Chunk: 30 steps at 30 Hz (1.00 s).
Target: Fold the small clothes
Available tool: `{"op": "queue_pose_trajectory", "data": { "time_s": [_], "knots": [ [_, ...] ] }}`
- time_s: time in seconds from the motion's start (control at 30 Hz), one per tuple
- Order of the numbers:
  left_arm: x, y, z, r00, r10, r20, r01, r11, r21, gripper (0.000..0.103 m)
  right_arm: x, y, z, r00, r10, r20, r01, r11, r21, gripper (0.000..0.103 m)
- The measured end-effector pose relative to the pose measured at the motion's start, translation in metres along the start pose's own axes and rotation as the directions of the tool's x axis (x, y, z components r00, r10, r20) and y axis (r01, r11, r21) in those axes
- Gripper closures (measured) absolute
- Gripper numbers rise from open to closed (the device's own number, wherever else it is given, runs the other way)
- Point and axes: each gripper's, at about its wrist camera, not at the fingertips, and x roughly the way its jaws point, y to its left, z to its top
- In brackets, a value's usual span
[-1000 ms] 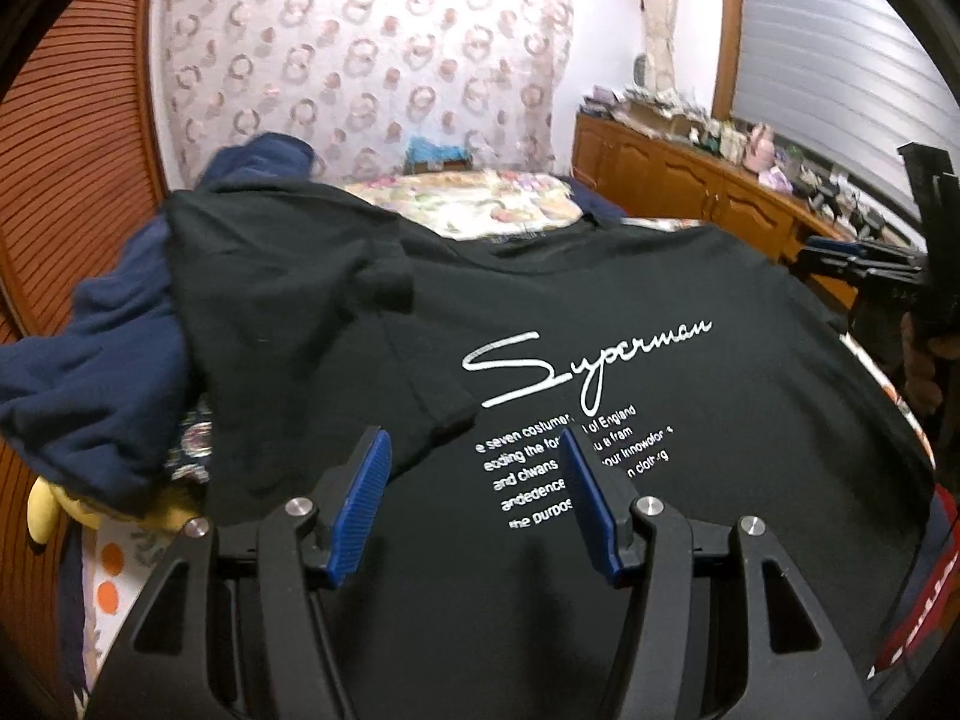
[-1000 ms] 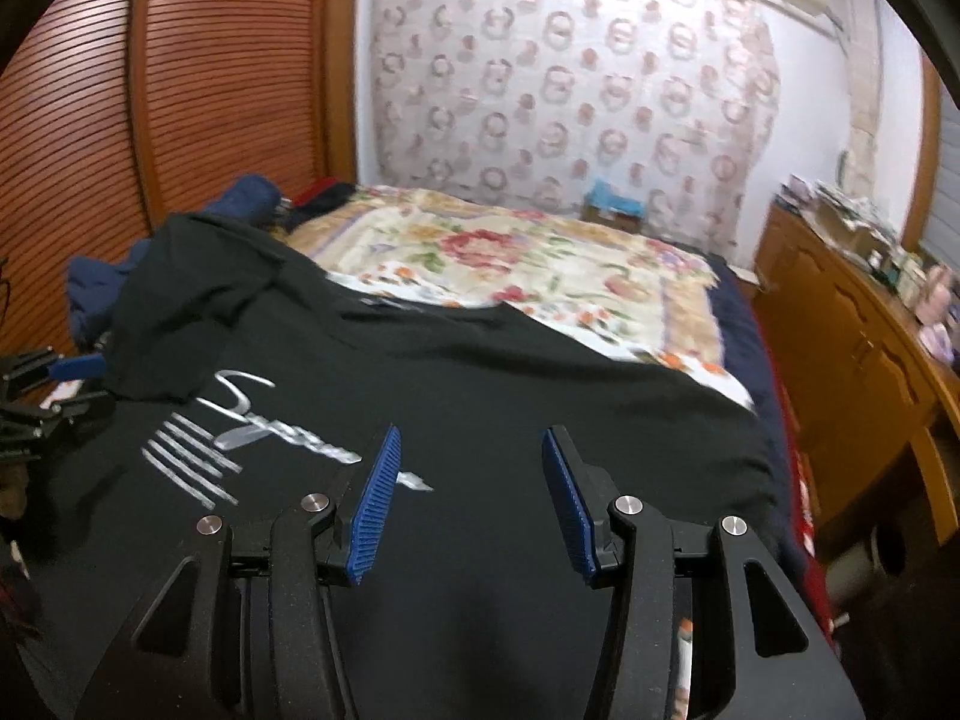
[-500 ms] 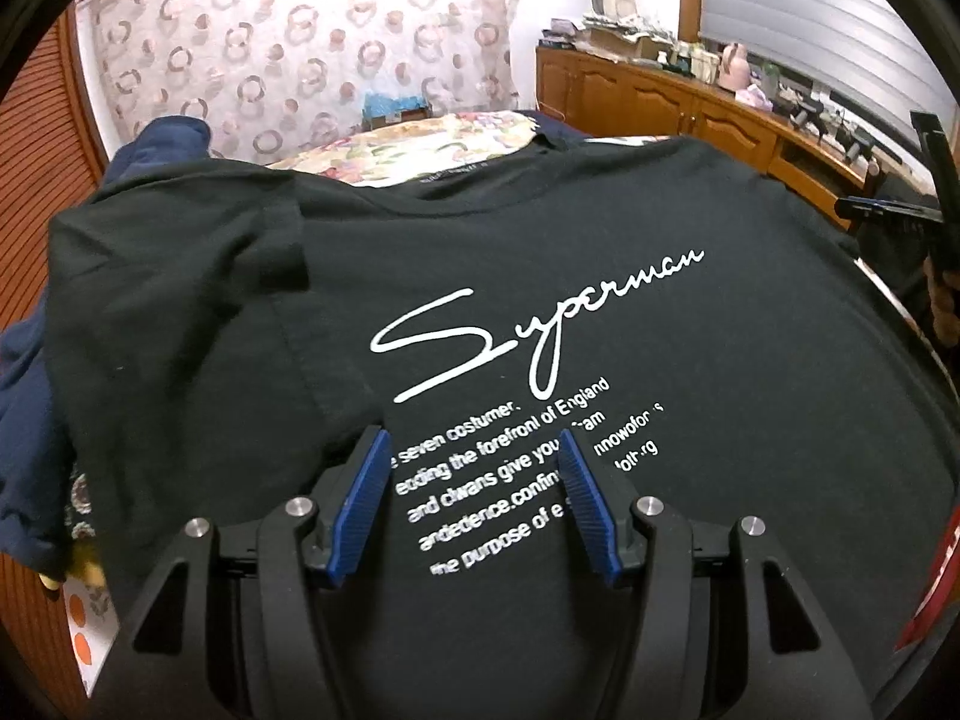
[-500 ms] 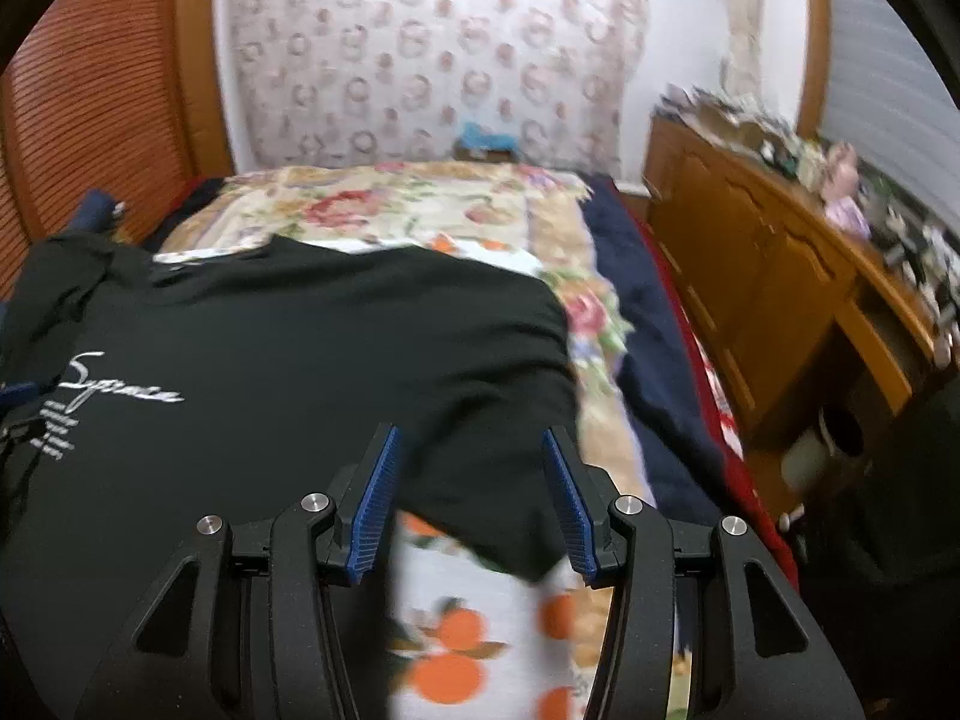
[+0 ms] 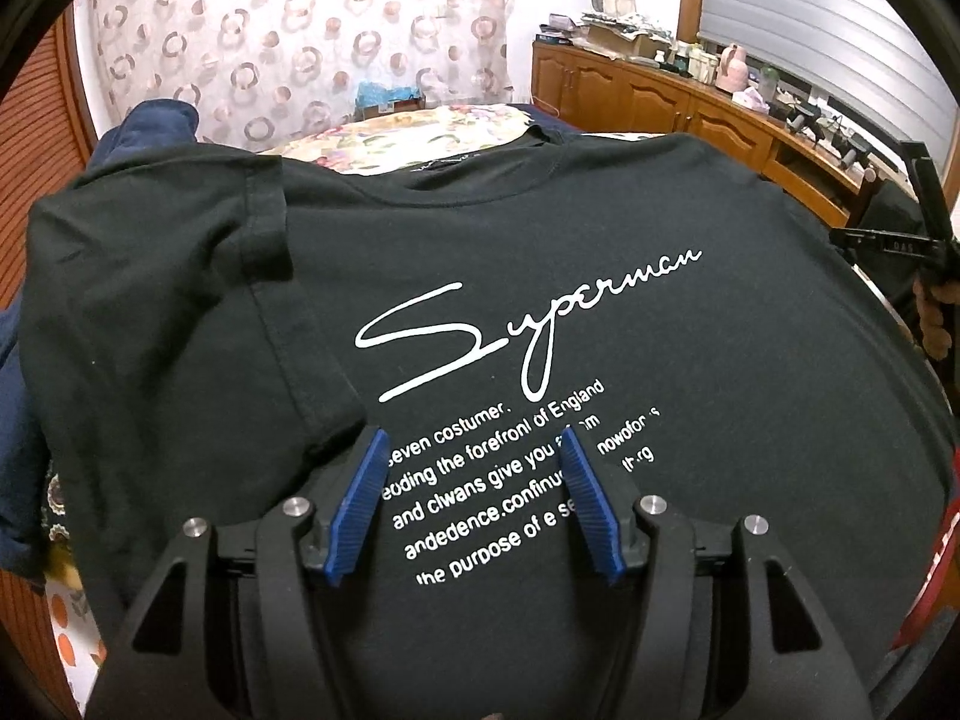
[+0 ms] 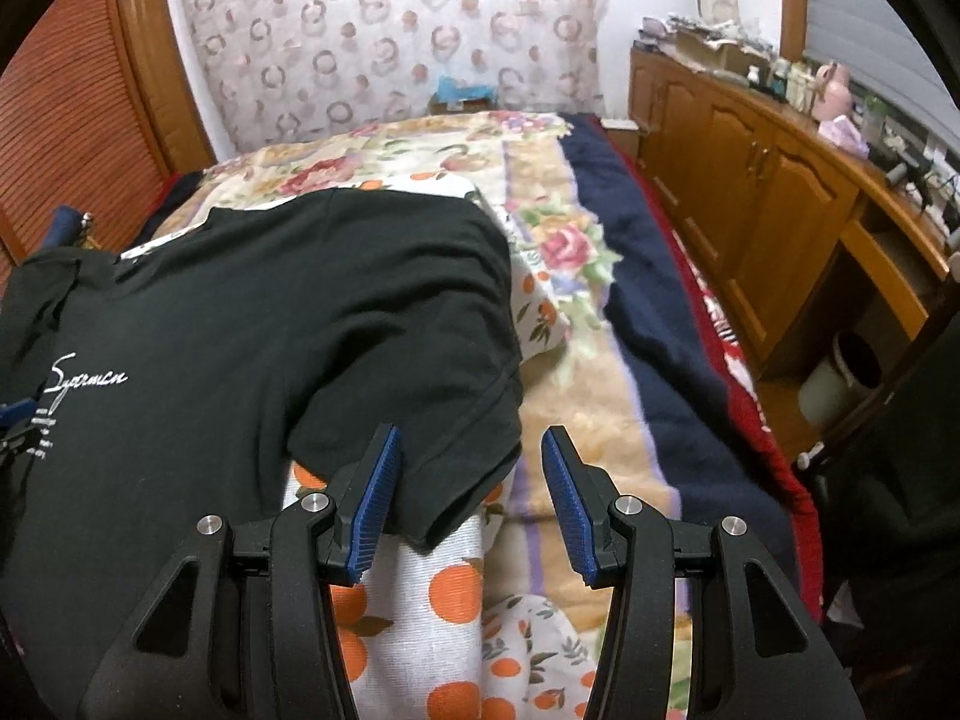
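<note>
A black T-shirt [image 5: 600, 228] with a white "Superman" print lies face up, spread on the bed. My left gripper [image 5: 474, 450] hovers open over the printed lines of text, nothing between its blue pads [image 5: 360, 498]. In the right wrist view the same T-shirt [image 6: 300, 300] fills the left side. Its right sleeve [image 6: 456, 456] reaches down between the fingers of my right gripper [image 6: 471, 441], close to the left pad [image 6: 372, 504]. That gripper is open and the pads do not press the cloth. The right gripper [image 5: 918, 240] also shows at the shirt's far right edge, with a hand below it.
A navy garment [image 5: 150, 126] is heaped beyond the shirt's left sleeve. A floral blanket [image 6: 570, 240] and an orange-print cloth [image 6: 450, 600] cover the bed, with a navy blanket [image 6: 660, 324] along its right edge. Wooden cabinets [image 6: 750, 168] line the right wall; a bin [image 6: 840, 384] stands on the floor.
My right gripper swept right from over the shirt's middle to its right sleeve. My left gripper shifted slightly, now over the printed text. Both stayed open.
</note>
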Motion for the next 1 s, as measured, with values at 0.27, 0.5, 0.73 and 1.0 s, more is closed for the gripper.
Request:
{"op": "queue_pose_trajectory", "data": {
  "time_s": [0.27, 0.5, 0.73, 1.0],
  "knots": [
    [0.002, 0.000, 0.002, 1.000, -0.002, 0.000, 0.002, 1.000, 0.002, 0.042, 0.005, 0.004, 0.002, 0.999, 0.030, -0.022, -0.030, 0.999, -0.010, 0.063],
    [0.003, -0.001, 0.002, 1.000, 0.001, 0.000, -0.001, 1.000, -0.001, 0.041, 0.002, 0.017, 0.003, 0.999, -0.039, 0.007, 0.039, 0.995, -0.090, 0.093],
    [0.003, 0.000, 0.003, 1.000, 0.000, 0.000, 0.000, 1.000, -0.005, 0.039, -0.011, 0.024, 0.006, 0.997, -0.049, 0.066, 0.057, 0.991, -0.123, 0.099],
    [0.009, -0.005, 0.004, 1.000, -0.022, -0.021, 0.023, 1.000, 0.013, 0.015, -0.027, 0.037, 0.023, 0.991, -0.029, 0.131, 0.048, 0.988, -0.144, 0.099]
  ]
}}
